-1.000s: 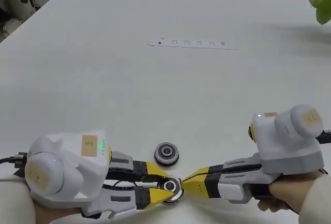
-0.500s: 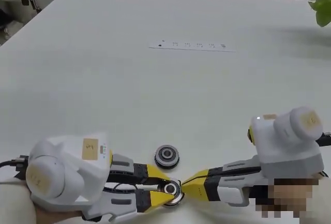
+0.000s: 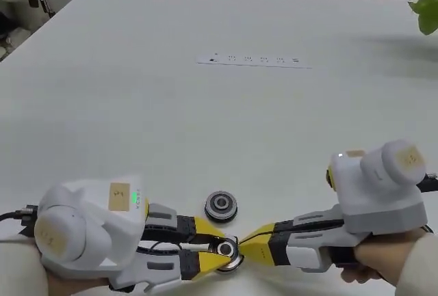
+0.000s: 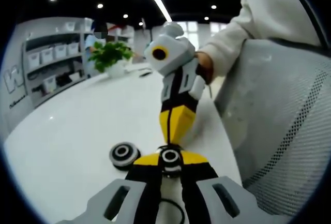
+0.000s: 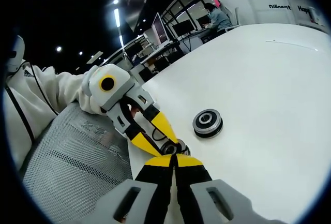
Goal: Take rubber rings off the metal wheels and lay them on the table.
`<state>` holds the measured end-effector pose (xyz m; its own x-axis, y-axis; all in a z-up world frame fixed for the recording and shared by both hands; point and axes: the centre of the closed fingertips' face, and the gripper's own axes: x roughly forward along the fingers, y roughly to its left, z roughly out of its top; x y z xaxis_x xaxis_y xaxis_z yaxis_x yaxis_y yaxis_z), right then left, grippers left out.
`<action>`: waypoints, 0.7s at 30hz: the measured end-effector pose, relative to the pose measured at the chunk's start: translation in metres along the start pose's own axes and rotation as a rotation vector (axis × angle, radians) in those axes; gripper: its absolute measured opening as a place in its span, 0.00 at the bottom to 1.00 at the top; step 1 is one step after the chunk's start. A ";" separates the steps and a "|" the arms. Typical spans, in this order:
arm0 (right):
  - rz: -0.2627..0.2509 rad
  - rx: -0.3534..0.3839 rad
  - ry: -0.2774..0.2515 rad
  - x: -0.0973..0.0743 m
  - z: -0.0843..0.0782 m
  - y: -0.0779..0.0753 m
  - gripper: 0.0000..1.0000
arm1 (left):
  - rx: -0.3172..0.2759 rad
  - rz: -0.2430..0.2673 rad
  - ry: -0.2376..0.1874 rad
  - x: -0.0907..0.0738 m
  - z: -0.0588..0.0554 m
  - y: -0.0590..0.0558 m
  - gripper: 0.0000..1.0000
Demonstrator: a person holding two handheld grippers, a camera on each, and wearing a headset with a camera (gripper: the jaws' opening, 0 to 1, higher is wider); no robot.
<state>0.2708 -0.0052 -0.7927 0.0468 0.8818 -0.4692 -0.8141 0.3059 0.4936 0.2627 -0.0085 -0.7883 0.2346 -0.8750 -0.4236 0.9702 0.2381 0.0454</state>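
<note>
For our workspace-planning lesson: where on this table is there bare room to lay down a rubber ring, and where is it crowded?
Free: the wide table between the marked strip and the loose wheel, plus the stretches either side of that wheel. Crowded: the near edge, where the left claw clamps the held wheel and the right claw meets it.

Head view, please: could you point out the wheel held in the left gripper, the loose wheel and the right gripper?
held wheel (image 3: 225,247), head view, on its round metal hub.
loose wheel (image 3: 221,204), head view, on its centre hub.
right gripper (image 3: 243,244), head view, at its yellow tips.
</note>
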 end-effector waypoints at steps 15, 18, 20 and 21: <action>0.011 -0.035 0.004 0.002 0.000 0.004 0.00 | 0.001 -0.001 0.000 0.000 0.000 0.000 0.13; 0.014 -0.040 0.004 0.002 0.000 0.005 0.00 | -0.001 -0.001 -0.001 0.000 0.000 0.000 0.14; 0.019 -0.042 -0.001 0.002 0.002 0.006 0.00 | -0.002 0.000 -0.002 0.000 0.000 0.000 0.14; 0.019 -0.044 -0.007 0.002 0.003 0.006 0.00 | -0.005 -0.001 -0.002 0.000 -0.001 0.000 0.14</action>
<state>0.2679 -0.0003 -0.7886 0.0352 0.8897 -0.4552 -0.8398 0.2732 0.4692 0.2629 -0.0078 -0.7887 0.2341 -0.8759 -0.4218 0.9700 0.2397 0.0405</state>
